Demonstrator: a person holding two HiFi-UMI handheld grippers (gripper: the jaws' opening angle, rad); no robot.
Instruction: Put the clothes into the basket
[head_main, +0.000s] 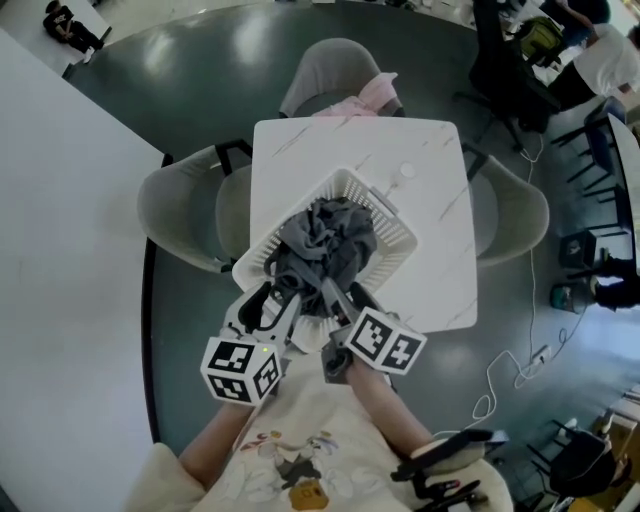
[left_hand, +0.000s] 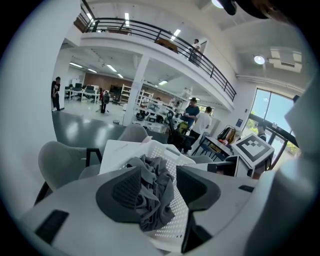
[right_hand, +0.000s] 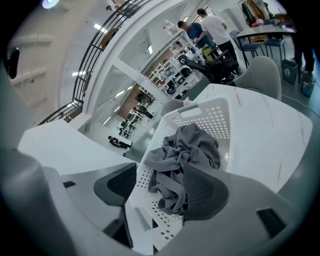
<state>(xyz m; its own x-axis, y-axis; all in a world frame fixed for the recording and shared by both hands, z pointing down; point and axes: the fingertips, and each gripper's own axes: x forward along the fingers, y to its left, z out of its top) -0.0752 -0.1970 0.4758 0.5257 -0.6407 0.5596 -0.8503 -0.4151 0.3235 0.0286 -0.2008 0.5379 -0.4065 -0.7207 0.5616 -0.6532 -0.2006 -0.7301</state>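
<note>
Basket: white perforated laundry basket (head_main: 398, 232) on the tabletop (head_main: 430, 170), set cornerwise, towards the near-left corner, one corner overhanging the left edge.

Task item: grey garment (head_main: 325, 245), crumpled, heaped inside the basket. The heap runs from mid-basket to the near rim, and one fold spills over that rim on the person's side. The rest is within the walls.

Key relation: the garment lies straight ahead of both grippers, away from the person, with its long axis roughly in line with them. The spilled fold is the nearest part.

Left gripper (left_hand: 157, 187): jaws spread wide. The hanging fold sits in the gap and brushes the left-hand pad. No clamp on it.

Right gripper (right_hand: 155, 187): jaws also wide. The basket's near wall and rim stand between them, with the cloth edge just beside the right-hand pad. Nothing gripped.

Judgement: the garment is essentially in. What remains is tucking the overhanging fold inside, and the left gripper is better placed for that.

Other: pink cloth (head_main: 362, 95) on the grey chair (head_main: 335, 65) at the far edge, well apart from both grippers. Cannot tell whether it counts as clothes for the task
</note>
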